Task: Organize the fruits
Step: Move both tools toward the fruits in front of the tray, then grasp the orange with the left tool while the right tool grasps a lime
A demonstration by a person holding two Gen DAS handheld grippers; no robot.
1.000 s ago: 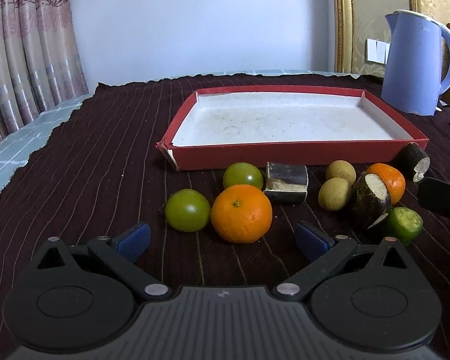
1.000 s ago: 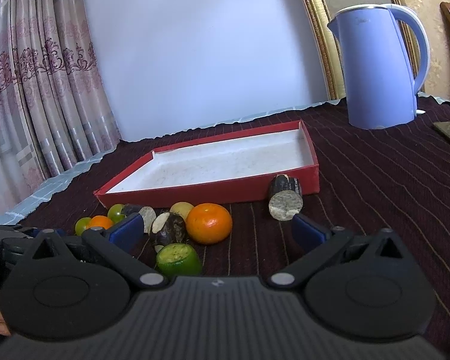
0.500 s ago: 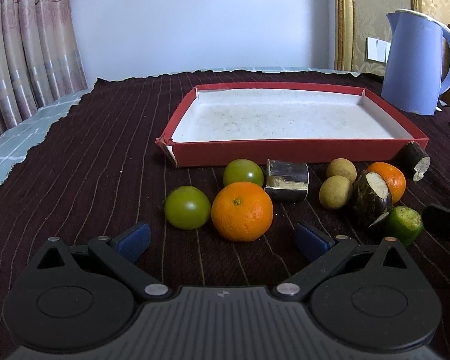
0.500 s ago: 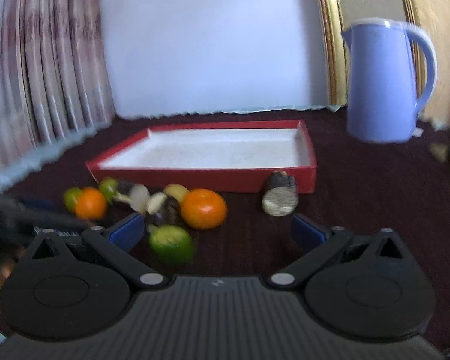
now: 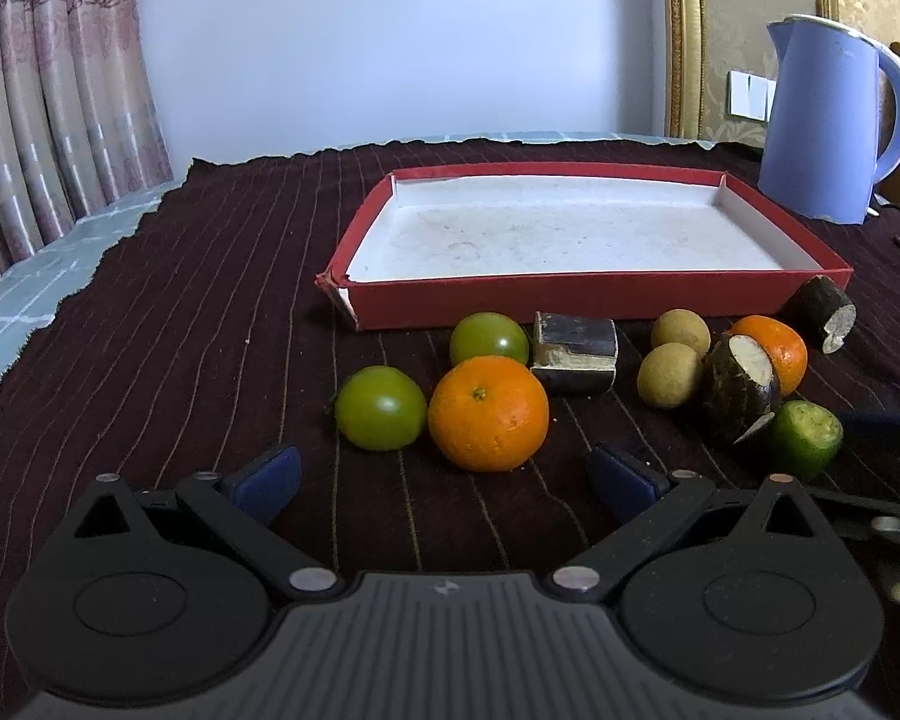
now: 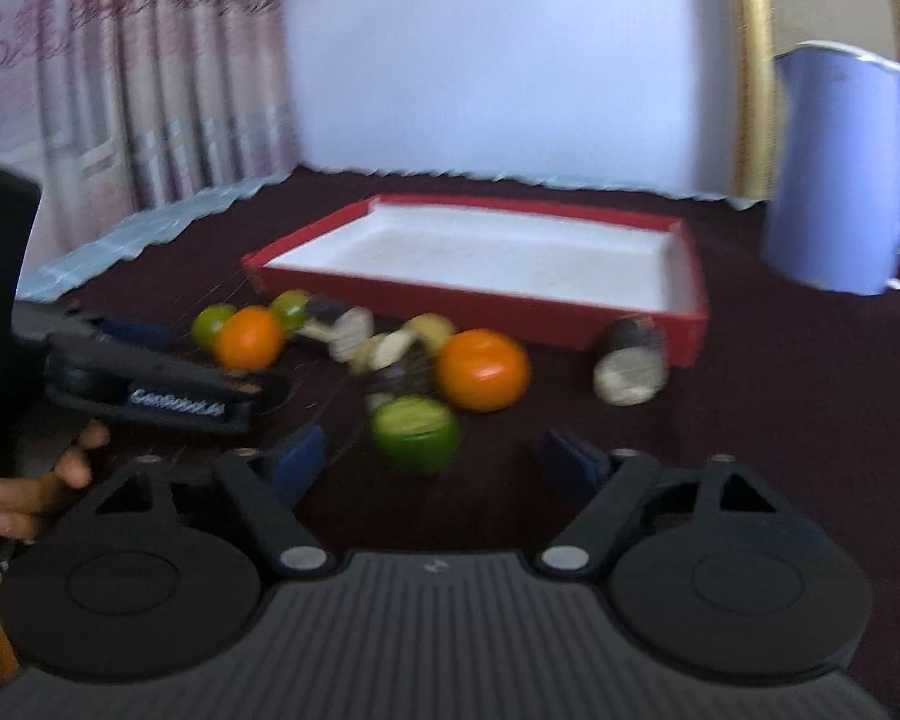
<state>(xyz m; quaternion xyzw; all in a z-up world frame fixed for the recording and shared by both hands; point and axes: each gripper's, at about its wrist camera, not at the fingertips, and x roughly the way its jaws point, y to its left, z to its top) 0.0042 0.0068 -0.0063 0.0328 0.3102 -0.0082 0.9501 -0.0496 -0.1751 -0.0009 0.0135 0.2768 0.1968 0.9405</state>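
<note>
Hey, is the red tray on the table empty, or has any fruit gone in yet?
Empty. The red tray shows only its bare white floor, and every fruit, like the big orange, sits on the dark cloth in front of it.

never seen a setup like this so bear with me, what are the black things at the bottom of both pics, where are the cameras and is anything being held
Those are hand-held tongs, one in each of a person's hands, each with a camera looking along its blue-tipped fingers. The sharp picture is from the left tongs, open and empty. The blurred one is from the right tongs, closing with nothing gripped yet; the cut green lime sits just ahead. On the dark striped cloth lie loose fruits before a shallow red cardboard tray, beside a blue plastic kettle.
</note>
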